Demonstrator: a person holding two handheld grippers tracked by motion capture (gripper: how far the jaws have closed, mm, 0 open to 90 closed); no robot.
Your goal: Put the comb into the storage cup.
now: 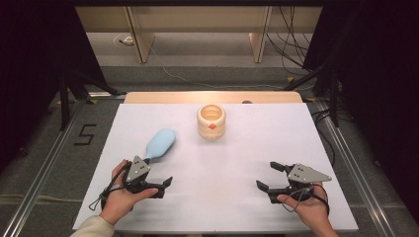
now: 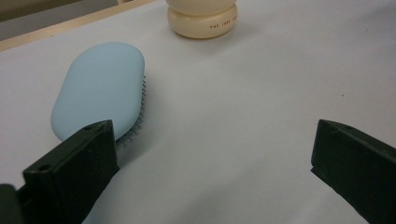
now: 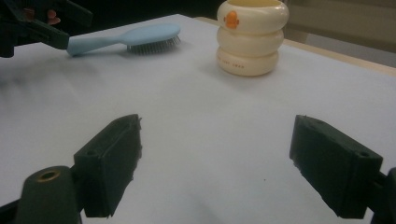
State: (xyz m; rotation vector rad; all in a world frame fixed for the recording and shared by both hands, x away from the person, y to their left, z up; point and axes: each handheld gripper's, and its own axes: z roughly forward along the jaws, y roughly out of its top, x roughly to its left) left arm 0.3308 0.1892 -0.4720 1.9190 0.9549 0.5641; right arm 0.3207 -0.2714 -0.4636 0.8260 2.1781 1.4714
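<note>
My left tool [image 1: 154, 186] sits low at the near left of the surface [image 1: 237, 163], jaws wide apart, nothing between them. My right tool [image 1: 269, 177] is at the near right, jaws also apart and empty, aimed across the surface toward the middle

Brush [image 1: 159, 144] is the thing in hand. It lies just ahead of the left tool, up and slightly to the right in the high view. Long axis runs on a diagonal: handle end near, toward my left hand [image 1: 118, 197]; the broad pale-blue head far, toward the cup. In the left gripper view the head [image 2: 100, 88] shows just past my left-side jaw, smooth back up, bristles down on the surface along its right edge. The handle end looks tucked close under the grey plate in the high view; whether it touches the tool I cannot tell

Left hand is plainly the nearer one. The right tool is well apart from the brush, with the whole width of the surface between; from its view the brush [image 3: 126, 39] lies far off at upper left, lengthwise across the picture

Farthest: cream ringed cup [image 1: 211, 121], upright, mid-surface near the back edge, apart from the brush head. An orange duck-like mark sits on its upper ring [image 3: 230, 19]. Small dark lettering runs round its bottom ring [image 2: 219, 29]; too small to read with confidence
</note>
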